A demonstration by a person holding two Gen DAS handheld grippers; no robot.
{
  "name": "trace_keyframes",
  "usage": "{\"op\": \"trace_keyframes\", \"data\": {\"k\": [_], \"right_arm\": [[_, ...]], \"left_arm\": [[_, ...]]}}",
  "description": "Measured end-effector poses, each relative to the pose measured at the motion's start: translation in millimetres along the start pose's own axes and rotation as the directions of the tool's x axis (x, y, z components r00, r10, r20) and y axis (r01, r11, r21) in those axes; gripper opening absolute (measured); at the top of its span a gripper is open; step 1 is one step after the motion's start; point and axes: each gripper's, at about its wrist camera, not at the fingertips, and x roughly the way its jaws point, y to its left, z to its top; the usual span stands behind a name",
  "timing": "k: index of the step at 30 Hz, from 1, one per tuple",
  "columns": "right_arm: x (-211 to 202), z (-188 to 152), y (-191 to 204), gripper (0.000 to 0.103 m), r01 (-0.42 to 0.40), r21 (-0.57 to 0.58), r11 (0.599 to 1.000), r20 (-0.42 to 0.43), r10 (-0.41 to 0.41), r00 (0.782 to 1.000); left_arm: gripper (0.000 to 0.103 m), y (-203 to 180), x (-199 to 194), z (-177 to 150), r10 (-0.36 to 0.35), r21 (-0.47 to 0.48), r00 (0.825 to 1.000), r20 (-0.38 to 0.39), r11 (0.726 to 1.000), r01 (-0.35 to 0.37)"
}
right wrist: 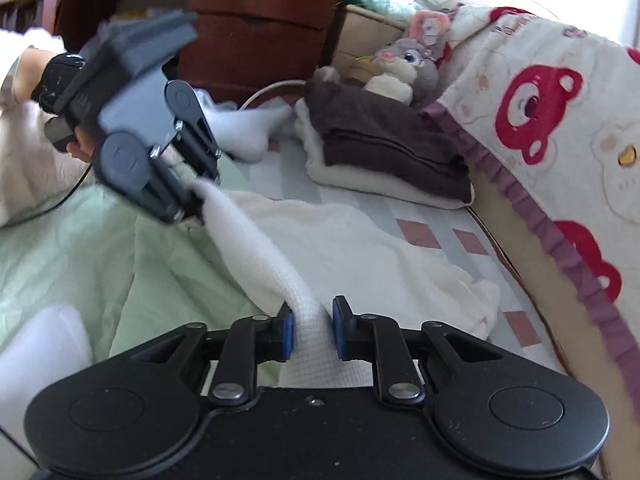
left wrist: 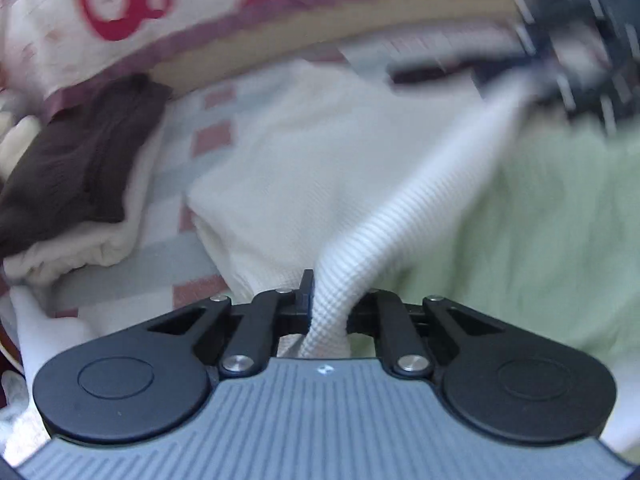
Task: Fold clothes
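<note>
**Both grippers hold one edge of the white garment: the risks from here**

We see the white waffle-knit garment (right wrist: 344,248) lying on the bed, partly on the checked sheet (right wrist: 440,236) and partly on the pale green cover (right wrist: 100,248). One edge of it is lifted and stretched like a rope between our two tools. The left gripper (left wrist: 325,304) is pressed together on one end of this edge, and the right gripper (right wrist: 313,330) pinches the other end between its blue pads (right wrist: 289,332).

We judge that several things can go wrong. The lifted edge is bunched, not flat, so a fold made with it may come out crooked or carry wrinkles inside. If the two grippers pull apart too strongly, the knit may slide out of one of them. The rest of the garment rests loosely on the sheet, so it may be dragged along instead of folding over.

Beyond the garment stands a folded stack, a brown piece (right wrist: 384,140) on a cream one (right wrist: 360,178). A wide swing toward it could push this stack or mix the white cloth with it.
</note>
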Motion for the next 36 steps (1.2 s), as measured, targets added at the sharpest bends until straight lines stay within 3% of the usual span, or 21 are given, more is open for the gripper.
{"op": "trace_keyframes", "data": {"k": [3, 6, 10, 13, 16, 17, 19, 23, 26, 31, 33, 36], "right_arm": [[2.1, -13.5, 12.5, 0.049, 0.040, -0.016, 0.999, 0.028, -0.040, 0.999], [3.1, -26.2, 29.7, 0.056, 0.106, -0.050, 0.993, 0.053, -0.103, 0.993], [0.7, -41.8, 54.3, 0.057, 0.168, -0.156, 0.973, 0.102, -0.154, 0.983], [8.8, -50.4, 66.0, 0.069, 0.208, -0.255, 0.944, 0.095, -0.190, 0.977], [24.2, -51.6, 62.7, 0.067, 0.256, -0.311, 0.915, 0.086, -0.241, 0.967], [24.1, -49.8, 58.7, 0.066, 0.243, -0.291, 0.925, 0.078, -0.230, 0.970], [16.0, -45.1, 50.9, 0.039, 0.190, -0.218, 0.957, 0.064, -0.181, 0.981], [-0.1, -35.6, 35.4, 0.032, 0.080, -0.067, 0.994, 0.047, -0.077, 0.996], [-12.2, -28.6, 23.8, 0.031, -0.004, 0.048, 0.999, 0.045, 0.002, 0.999], [-32.4, -16.8, 4.4, 0.032, -0.143, 0.236, 0.961, 0.062, 0.132, 0.989], [-40.5, -12.0, -3.4, 0.031, -0.197, 0.309, 0.930, 0.076, 0.183, 0.980], [-24.4, -18.6, -32.3, 0.033, -0.201, 0.458, 0.866, 0.082, 0.184, 0.979]], "left_arm": [[0.010, 15.9, -5.5, 18.0, -0.007, -0.089, 0.999, 0.035, 0.996, 0.010], [0.010, 25.4, -8.5, 30.0, -0.007, -0.157, 0.998, 0.058, 0.987, 0.016], [0.010, 36.3, -3.1, 32.3, -0.017, -0.233, 0.998, 0.062, 0.972, 0.031], [0.010, 45.0, 2.3, 30.8, -0.028, -0.271, 0.997, 0.068, 0.961, 0.046], [0.010, 46.5, 4.1, 25.8, -0.025, -0.288, 0.997, 0.077, 0.956, 0.046], [0.010, 46.1, 3.3, 23.4, -0.020, -0.293, 0.996, 0.082, 0.955, 0.044], [0.010, 43.8, -0.1, 17.2, 0.003, -0.292, 0.996, 0.086, 0.956, 0.022], [0.009, 36.7, -27.2, 4.9, 0.037, -0.267, 0.994, 0.099, 0.964, -0.009], [0.009, 26.4, -66.2, -7.6, 0.022, -0.220, 0.990, 0.141, 0.976, 0.010], [0.010, 10.1, -81.6, -23.6, -0.026, -0.168, 0.995, 0.096, 0.985, 0.041], [0.010, 10.7, -75.7, -16.7, -0.016, -0.152, 0.996, 0.087, 0.988, 0.029], [0.010, 33.4, -65.1, 2.1, -0.045, -0.188, 0.995, 0.087, 0.980, 0.061]]}}
